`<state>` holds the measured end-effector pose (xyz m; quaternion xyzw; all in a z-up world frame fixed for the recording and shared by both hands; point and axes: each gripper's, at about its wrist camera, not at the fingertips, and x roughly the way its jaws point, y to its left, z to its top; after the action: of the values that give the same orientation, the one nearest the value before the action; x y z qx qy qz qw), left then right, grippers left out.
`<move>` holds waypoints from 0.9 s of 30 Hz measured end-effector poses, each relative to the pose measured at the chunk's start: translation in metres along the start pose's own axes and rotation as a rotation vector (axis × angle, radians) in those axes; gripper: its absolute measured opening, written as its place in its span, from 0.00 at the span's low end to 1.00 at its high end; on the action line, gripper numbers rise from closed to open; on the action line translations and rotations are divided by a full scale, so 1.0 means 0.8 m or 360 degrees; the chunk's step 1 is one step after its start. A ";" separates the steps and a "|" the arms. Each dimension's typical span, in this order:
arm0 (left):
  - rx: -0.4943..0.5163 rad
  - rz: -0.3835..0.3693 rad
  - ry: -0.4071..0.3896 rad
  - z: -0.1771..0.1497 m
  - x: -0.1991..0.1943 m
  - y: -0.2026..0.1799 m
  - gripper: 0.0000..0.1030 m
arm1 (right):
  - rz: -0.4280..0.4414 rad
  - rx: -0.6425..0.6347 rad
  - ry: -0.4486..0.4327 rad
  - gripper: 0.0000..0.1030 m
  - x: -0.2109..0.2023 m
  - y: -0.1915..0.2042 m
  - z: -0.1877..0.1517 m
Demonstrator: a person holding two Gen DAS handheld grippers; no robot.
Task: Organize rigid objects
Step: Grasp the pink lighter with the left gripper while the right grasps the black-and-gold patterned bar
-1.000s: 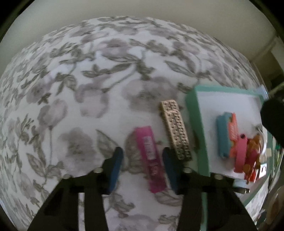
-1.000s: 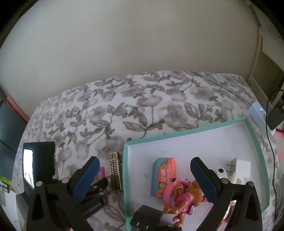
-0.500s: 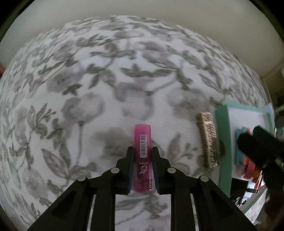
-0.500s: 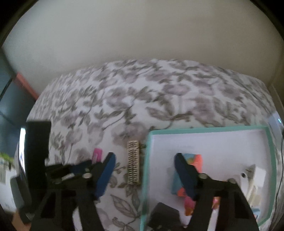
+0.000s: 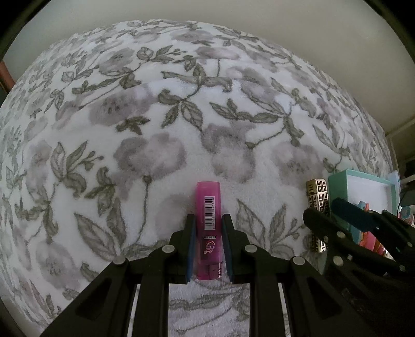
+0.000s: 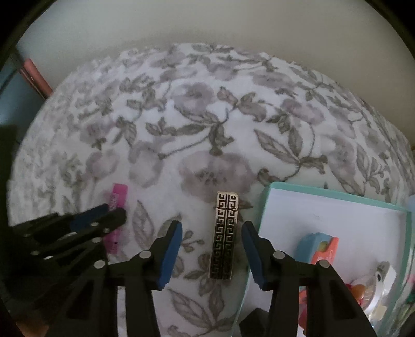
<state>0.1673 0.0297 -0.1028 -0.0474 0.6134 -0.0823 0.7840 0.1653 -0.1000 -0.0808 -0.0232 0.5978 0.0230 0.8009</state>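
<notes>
On floral cloth (image 5: 181,124), left gripper (image 5: 207,228) clamps pink lighter (image 5: 208,207).

left tool (image 5: 207,233): clamped on pink lighter (image 5: 208,220) | floral blanket (image 5: 155,116) | patterned lighter (image 5: 317,204) beside teal tray (image 5: 337,186)

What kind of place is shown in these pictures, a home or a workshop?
Most likely a home, perhaps a bedroom: a soft floral blanket covers the surface, a plain wall stands behind it, and a teal tray holds small household things.

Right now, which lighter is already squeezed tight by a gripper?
The pink lighter, pinched by the left gripper. The patterned metal lighter lies untouched between the right gripper's closing jaws.
</notes>
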 end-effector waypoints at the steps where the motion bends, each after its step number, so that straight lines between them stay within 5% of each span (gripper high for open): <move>1: -0.0005 -0.0005 0.0001 0.000 0.000 0.002 0.20 | -0.0028 -0.0007 0.0005 0.41 0.003 0.001 0.001; 18: 0.0144 0.0173 -0.0105 0.007 0.010 -0.033 0.20 | -0.0054 -0.0052 0.0022 0.24 0.024 0.020 -0.021; 27: 0.0103 0.0132 -0.0112 -0.001 -0.003 -0.044 0.19 | -0.0010 -0.0012 -0.0040 0.21 0.005 0.030 -0.043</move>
<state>0.1635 -0.0040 -0.0943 0.0006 0.5839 -0.0679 0.8090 0.1318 -0.0779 -0.0949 -0.0279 0.5876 0.0230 0.8084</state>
